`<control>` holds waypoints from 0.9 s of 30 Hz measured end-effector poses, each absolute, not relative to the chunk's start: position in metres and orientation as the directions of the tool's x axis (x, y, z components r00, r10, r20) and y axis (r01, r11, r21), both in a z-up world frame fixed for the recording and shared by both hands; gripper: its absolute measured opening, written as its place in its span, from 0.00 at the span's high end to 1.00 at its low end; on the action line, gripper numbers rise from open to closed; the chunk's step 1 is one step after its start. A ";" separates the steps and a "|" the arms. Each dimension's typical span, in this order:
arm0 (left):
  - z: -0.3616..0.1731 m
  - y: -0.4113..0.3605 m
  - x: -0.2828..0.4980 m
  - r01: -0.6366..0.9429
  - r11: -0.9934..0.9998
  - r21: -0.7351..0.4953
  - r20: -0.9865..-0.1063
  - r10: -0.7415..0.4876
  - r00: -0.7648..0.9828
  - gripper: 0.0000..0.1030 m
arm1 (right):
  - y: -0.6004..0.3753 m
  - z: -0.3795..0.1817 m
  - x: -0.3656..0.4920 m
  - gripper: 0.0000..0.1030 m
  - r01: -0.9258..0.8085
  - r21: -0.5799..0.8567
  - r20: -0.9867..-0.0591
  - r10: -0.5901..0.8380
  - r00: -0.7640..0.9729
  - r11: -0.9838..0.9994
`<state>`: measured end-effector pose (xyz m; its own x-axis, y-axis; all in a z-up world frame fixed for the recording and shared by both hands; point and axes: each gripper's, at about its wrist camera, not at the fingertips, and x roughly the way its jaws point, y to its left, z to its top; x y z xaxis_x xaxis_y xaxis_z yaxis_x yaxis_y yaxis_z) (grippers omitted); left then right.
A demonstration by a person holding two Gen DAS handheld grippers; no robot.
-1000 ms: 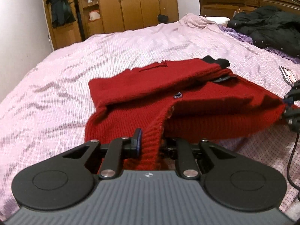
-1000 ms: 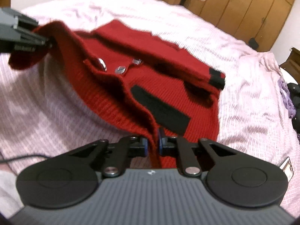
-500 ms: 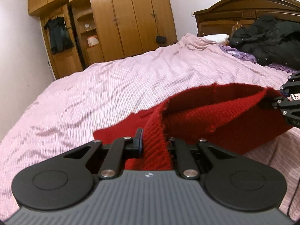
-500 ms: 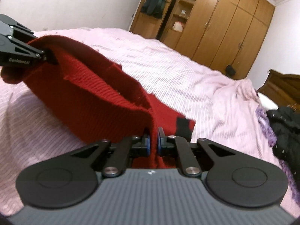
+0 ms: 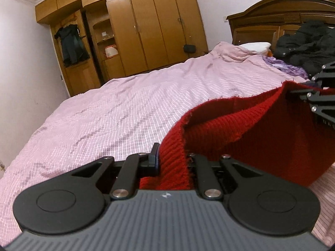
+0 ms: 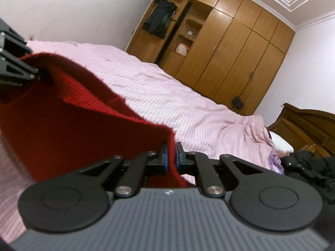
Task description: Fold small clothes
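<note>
Low in the left wrist view, the left gripper [image 5: 172, 160] is clamped on a thick ribbed edge of the red knit sweater [image 5: 261, 129], which hangs raised above the pink striped bedspread [image 5: 125, 108] and stretches to the frame's right edge. There, the right gripper [image 6: 171, 155] pinches the opposite edge between narrow jaws.

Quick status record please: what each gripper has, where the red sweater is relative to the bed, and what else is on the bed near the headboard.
left gripper: shut on the red sweater, pinching a ribbed edge
right gripper: shut on the red sweater, at another edge
sweater state: held up between both grippers above the pink bedspread, sagging in the middle; lower part out of view
near headboard: black jacket, purple fabric, white pillow
background: wooden wardrobe
</note>
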<state>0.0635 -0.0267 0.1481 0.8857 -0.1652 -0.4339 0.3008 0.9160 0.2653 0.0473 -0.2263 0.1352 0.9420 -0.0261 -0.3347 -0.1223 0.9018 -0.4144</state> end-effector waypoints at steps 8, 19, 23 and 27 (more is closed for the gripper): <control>0.121 -0.027 0.133 0.283 0.921 0.268 -0.482 -0.127 0.867 0.86 | -0.215 0.111 0.098 0.91 -0.099 -0.480 -0.312 -0.064 0.948 0.872; 0.047 -0.003 0.206 0.262 0.949 0.177 -0.616 -0.101 0.781 0.86 | -0.210 0.059 0.152 0.91 -0.092 -0.467 -0.392 -0.112 0.913 0.880; 0.032 -0.005 0.213 0.262 0.946 0.189 -0.623 -0.090 0.777 0.84 | -0.220 0.037 0.164 0.91 -0.106 -0.408 -0.486 -0.118 0.866 0.907; 0.031 -0.005 0.213 0.254 0.943 0.217 -0.626 -0.065 0.777 0.65 | -0.231 0.031 0.164 0.91 -0.100 -0.296 -0.536 -0.078 0.841 0.950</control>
<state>0.2131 -0.0052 0.0313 0.7769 -0.0648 -0.6262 0.2535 0.9427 0.2170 0.1638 -0.2307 0.0307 0.8406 -0.0784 -0.5359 -0.1002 0.9499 -0.2961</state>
